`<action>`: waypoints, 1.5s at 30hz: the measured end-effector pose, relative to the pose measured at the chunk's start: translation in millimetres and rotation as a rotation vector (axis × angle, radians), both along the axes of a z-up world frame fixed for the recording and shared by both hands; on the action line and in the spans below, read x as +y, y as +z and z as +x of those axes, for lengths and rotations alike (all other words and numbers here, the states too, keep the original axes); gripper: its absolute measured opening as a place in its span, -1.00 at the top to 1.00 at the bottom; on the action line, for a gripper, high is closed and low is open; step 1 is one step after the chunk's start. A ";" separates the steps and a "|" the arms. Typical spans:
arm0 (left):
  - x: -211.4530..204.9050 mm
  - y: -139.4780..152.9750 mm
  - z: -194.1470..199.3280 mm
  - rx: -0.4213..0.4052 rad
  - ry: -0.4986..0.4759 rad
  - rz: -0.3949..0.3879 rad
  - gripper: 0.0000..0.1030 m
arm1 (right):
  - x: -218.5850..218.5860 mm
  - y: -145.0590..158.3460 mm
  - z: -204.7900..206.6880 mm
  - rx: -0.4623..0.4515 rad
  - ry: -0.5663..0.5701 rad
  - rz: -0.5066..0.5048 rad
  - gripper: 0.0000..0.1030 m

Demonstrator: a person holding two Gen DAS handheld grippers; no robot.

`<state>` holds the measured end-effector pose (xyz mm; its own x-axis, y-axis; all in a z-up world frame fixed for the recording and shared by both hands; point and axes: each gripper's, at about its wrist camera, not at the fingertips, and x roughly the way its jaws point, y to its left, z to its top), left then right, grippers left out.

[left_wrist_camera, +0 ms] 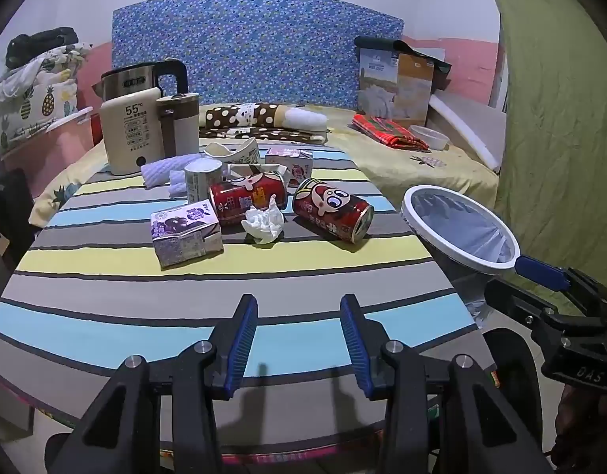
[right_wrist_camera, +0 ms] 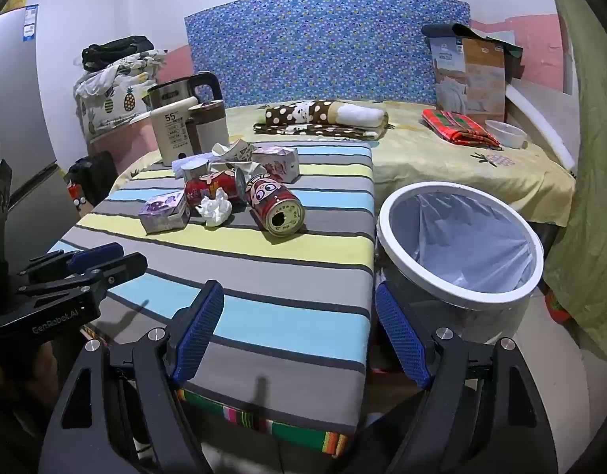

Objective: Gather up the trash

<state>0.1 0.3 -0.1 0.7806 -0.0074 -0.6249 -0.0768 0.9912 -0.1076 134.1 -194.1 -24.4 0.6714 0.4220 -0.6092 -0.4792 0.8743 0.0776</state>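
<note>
Both grippers, left and right, are hovering wide apart, holding nothing, before cans, cartons, tissue and bin.

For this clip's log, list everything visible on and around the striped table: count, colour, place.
Cans: two, red with cartoon face, lying on their sides mid-table.
Silver tin: one, upright behind the red cans.
Purple carton: one, nearest the cameras, left of the tissue.
Pink carton: one, far end of the table.
Crumpled tissue: one, white, between the cans.
Paper cup: one, cream, crushed, far end.
Towel: one, white, beside the appliances.
Kettle: one, steel and black, far left.
Cream appliance: one, marked 55.
Bin: one, white rim, pale liner, off the table's right edge.
Table: one, striped cloth.
Left gripper: open, empty.
Right gripper: open, empty.
</note>
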 end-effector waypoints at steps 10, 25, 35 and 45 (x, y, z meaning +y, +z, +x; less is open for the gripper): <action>-3.5 1.0 -3.4 -0.005 -0.017 0.011 0.16 | 3.4 0.2 7.6 -0.001 0.001 0.004 -0.56; 0.0 3.1 -3.5 -0.009 -0.006 0.012 0.16 | 1.4 2.5 -1.7 -0.018 -0.002 -0.004 -0.56; 0.6 4.1 -3.3 -0.006 -0.009 0.019 0.16 | 2.2 1.5 -0.7 -0.014 -0.004 -0.007 -0.56; 1.1 5.0 -3.1 -0.007 -0.006 0.020 0.16 | 3.2 0.9 -0.2 -0.014 -0.004 -0.009 -0.56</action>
